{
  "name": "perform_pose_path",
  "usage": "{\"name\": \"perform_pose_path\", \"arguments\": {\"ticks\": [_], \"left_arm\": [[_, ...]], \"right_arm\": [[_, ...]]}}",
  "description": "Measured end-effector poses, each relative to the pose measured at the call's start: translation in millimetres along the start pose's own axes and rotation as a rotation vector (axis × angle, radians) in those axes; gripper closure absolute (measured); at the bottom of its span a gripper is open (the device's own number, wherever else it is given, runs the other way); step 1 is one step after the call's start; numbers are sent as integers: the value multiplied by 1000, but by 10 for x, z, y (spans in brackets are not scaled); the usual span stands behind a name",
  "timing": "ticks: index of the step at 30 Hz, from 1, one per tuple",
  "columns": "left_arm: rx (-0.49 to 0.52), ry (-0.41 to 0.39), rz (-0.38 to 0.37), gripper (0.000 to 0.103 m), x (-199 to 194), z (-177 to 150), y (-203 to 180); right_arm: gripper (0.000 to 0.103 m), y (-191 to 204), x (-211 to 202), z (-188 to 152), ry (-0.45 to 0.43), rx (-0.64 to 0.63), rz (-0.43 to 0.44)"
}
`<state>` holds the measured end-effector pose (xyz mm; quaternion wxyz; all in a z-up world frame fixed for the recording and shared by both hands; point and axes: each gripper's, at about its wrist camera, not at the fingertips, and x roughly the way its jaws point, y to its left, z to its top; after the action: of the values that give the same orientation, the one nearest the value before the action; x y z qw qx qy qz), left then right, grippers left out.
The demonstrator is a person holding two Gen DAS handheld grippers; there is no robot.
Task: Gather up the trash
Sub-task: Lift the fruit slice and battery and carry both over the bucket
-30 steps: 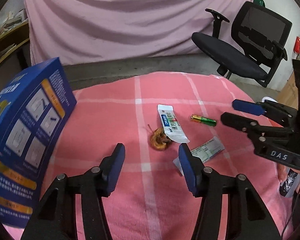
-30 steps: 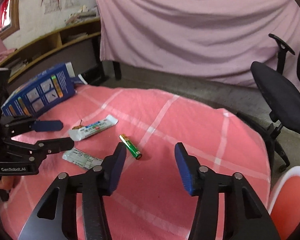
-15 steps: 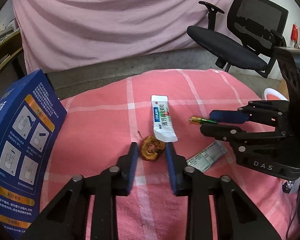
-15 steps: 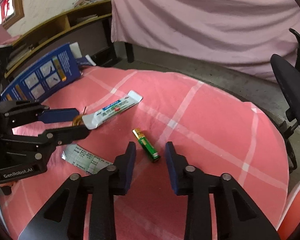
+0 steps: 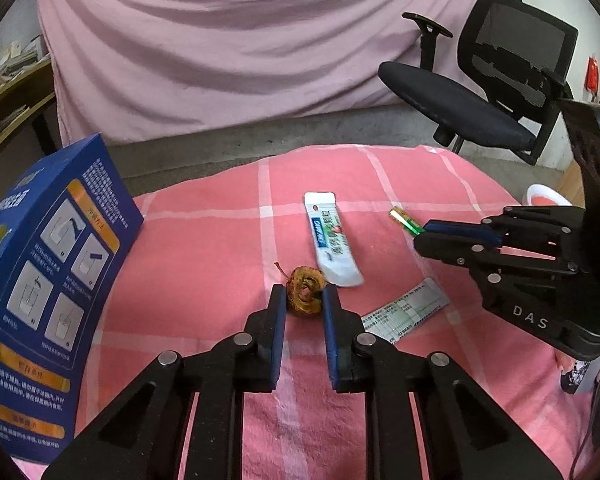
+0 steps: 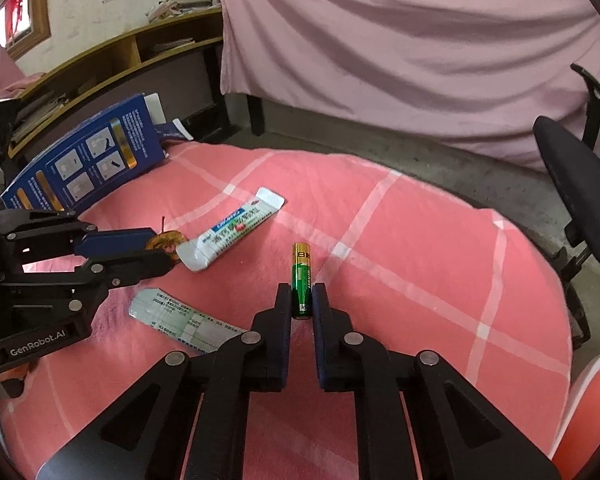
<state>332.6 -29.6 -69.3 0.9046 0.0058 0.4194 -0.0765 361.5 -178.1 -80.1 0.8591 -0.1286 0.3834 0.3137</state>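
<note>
Pink checked cloth (image 5: pixel 204 240) covers the table, w/ a pink drape (image 5: pixel 240 40) hanging behind at 12 o'clock and a black office chair (image 5: pixel 480 92) at 2 o'clock in the left wrist view. Blue box (image 5: pixel 48 280) stands tilted on the cloth at 9 o'clock, printed panel facing the camera. Left gripper (image 5: pixel 303 300) comes in from 6 o'clock; its jaws have just been closing and now pinch a brown dried fruit core (image 5: pixel 305 295), pads touching both sides, stem sticking out toward 11. Right gripper (image 6: pixel 302 300) likewise from 6 o'clock in its own view; jaws have just been closing and now clamp the near end of a green AAA battery (image 6: pixel 301 276), gold cap pointing to 12, far end lying over the cloth. White sachet (image 5: pixel 332 244) w/ blue and green print lies flat just beside the core at its 1 o'clock, near end right by it; can't tell if they touch. Pale green printed slip (image 5: pixel 406 314) lies flat at 3 o'clock of the left gripper, apart from the sachet, between the two grippers. Core and battery are well apart, each in its own gripper
</note>
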Motion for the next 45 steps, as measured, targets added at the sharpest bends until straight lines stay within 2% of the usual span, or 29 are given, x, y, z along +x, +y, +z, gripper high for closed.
{"name": "perform_pose_path", "arguments": {"ticks": [3, 7, 17, 24, 29, 36, 45], "left_arm": [[-21, -14, 2, 89, -45, -12, 31], [-46, -55, 10, 89, -163, -28, 61], [-140, -346, 0, 89, -729, -56, -122], [-29, -549, 19, 88, -1103, 14, -646], [17, -636, -11, 88, -1287, 93, -968], [90, -695, -79, 88, -1364, 256, -1417], [161, -682, -181, 88, -1261, 399, -2024]], "right_arm": [[95, 29, -108, -19, -54, -2, -27], [95, 38, -331, -67, -171, 5, -71], [95, 2, -938, -223, -467, 54, -127], [95, -22, -1428, -352, -656, 82, -197], [95, -155, -1761, -424, -755, 112, -256], [95, -458, -2131, -637, -838, 175, -351], [95, -839, -2448, -1002, -858, 288, -448]]}}
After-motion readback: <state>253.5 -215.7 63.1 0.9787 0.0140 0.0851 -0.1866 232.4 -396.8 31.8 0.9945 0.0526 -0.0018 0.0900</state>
